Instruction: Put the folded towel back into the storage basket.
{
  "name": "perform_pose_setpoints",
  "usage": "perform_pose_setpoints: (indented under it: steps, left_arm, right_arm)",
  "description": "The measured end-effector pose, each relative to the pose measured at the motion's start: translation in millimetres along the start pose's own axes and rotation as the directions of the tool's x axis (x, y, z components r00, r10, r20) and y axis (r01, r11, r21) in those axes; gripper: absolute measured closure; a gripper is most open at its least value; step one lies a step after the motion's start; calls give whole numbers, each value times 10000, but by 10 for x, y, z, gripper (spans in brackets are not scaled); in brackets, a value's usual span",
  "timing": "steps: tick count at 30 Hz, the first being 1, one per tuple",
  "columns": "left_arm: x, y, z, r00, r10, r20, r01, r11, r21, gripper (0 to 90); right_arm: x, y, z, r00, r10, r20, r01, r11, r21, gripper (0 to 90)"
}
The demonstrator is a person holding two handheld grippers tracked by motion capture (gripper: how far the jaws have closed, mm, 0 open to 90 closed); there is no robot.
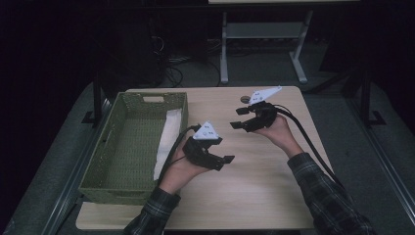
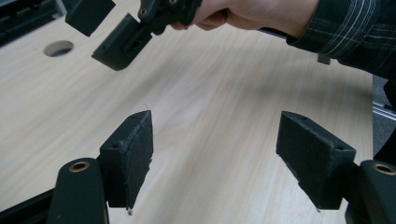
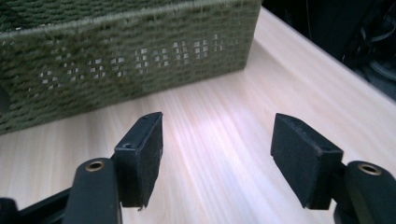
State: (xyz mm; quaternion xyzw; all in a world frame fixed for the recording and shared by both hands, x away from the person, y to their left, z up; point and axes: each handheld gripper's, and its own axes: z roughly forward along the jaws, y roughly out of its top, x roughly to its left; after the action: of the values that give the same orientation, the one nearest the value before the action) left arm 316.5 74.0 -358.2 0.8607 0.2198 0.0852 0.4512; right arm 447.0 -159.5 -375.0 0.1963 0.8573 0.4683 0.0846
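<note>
A green woven basket [image 1: 128, 147] stands on the left part of the light wooden table [image 1: 264, 191], with a white cloth [image 1: 169, 134] lying along its right inner wall. My left gripper [image 1: 222, 163] hovers just right of the basket, open and empty, and its jaws point right. In the left gripper view its jaws [image 2: 215, 158] stand wide over bare wood. My right gripper [image 1: 237, 118] is farther back, open and empty, pointing left toward the basket. The right gripper view has its jaws [image 3: 217, 156] facing the basket's wall [image 3: 126, 56]. The right gripper [image 2: 105, 30] also hangs above the table in the left gripper view.
A round cable hole [image 1: 244, 99] lies near the table's far edge. Behind the table stand another desk's white legs [image 1: 224, 49] and loose cables on the dark floor. Bare wood stretches between the grippers and toward the front edge.
</note>
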Motion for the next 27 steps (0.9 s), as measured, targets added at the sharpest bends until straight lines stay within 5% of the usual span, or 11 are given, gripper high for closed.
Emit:
perform_pose_setpoints:
  steps: [13, 27]
  left_arm:
    - [-244, -309, 435, 10000, 70, 55, -72, 9992, 384, 249]
    - [-178, -641, 766, 9993, 136, -344, -106, 9962, 868, 196]
  right_arm:
    - [-20, -585, -177, 9964, 701, 486, -719, 9967, 367, 309]
    - [62, -1197, -183, 9847, 1356, 1090, -1463, 9845, 963, 278]
